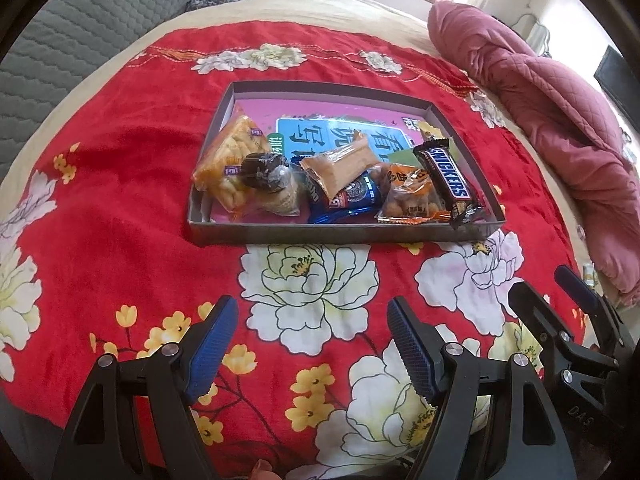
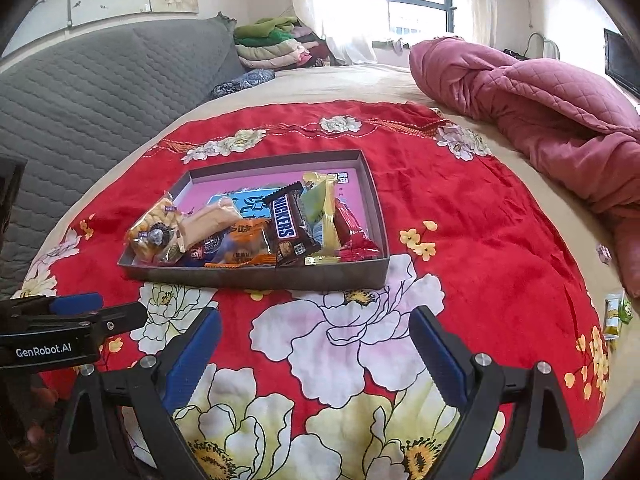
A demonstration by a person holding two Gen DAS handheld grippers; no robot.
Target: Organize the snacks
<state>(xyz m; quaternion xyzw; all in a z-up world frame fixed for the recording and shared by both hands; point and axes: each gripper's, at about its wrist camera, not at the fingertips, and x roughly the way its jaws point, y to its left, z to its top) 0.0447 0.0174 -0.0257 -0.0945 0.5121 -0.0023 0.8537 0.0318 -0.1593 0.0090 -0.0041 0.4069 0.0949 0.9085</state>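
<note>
Two grippers hang over a red flowered blanket (image 1: pixel 120 160) spread on the bed, both aimed at a shallow grey tray (image 1: pixel 340 234) of snacks up at about 12 o'clock from them. Going left to right in the tray: a yellow bag of crackers (image 1: pixel 232 164) at the 9 o'clock end, a dark round wrapped thing (image 1: pixel 266 172) leaning on it, then a tan wrapped bar (image 1: pixel 340 168) lying over a blue pack (image 1: pixel 352 200), an orange packet of round bites (image 1: pixel 412 196), and a Snickers bar (image 1: pixel 448 180) propped against the 3 o'clock side. From the right wrist view you can also see a yellow-green packet (image 2: pixel 320 208) and a red one (image 2: pixel 354 232) tucked past the Snickers.

The left gripper (image 1: pixel 312 344) has its blue pads spread wide, nothing between them, just blanket flowers below. The right gripper (image 2: pixel 316 352) is the same deal, jaws wide apart and empty. Over at 3 o'clock a pink quilt (image 2: pixel 540 96) is bunched up, and a small green snack pack (image 2: pixel 616 316) lies off the blanket near the bed's edge, well apart from the tray.
</note>
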